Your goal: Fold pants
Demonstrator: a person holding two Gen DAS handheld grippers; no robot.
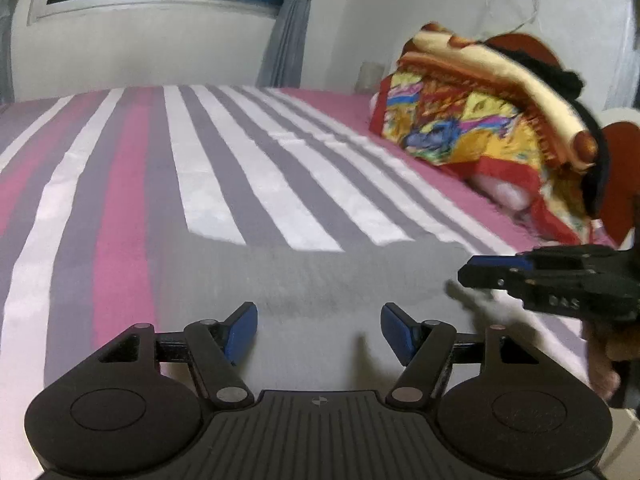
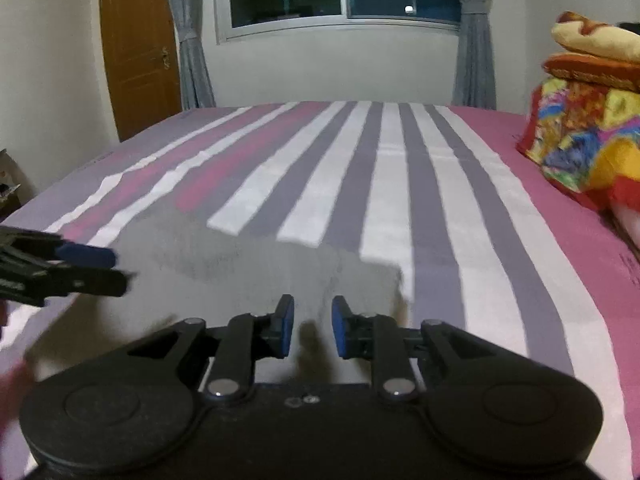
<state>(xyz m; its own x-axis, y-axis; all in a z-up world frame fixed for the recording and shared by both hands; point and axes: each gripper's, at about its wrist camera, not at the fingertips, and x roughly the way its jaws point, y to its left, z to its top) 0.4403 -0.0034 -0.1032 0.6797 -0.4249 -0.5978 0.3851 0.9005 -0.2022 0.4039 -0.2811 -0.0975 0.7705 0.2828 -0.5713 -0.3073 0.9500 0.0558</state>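
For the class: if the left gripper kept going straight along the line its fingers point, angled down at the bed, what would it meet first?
Most likely the grey pants spread on the striped bedsheet. The left gripper stands open with nothing between its fingers, and grey cloth fills the view just ahead. Depth is unclear, so the exact spot is a guess.

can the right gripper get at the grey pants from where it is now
Probably yes. The right gripper hovers just over the grey pants on the striped bedsheet, jaws slightly apart with nothing between them. The left gripper sits off to the side, not in its way.
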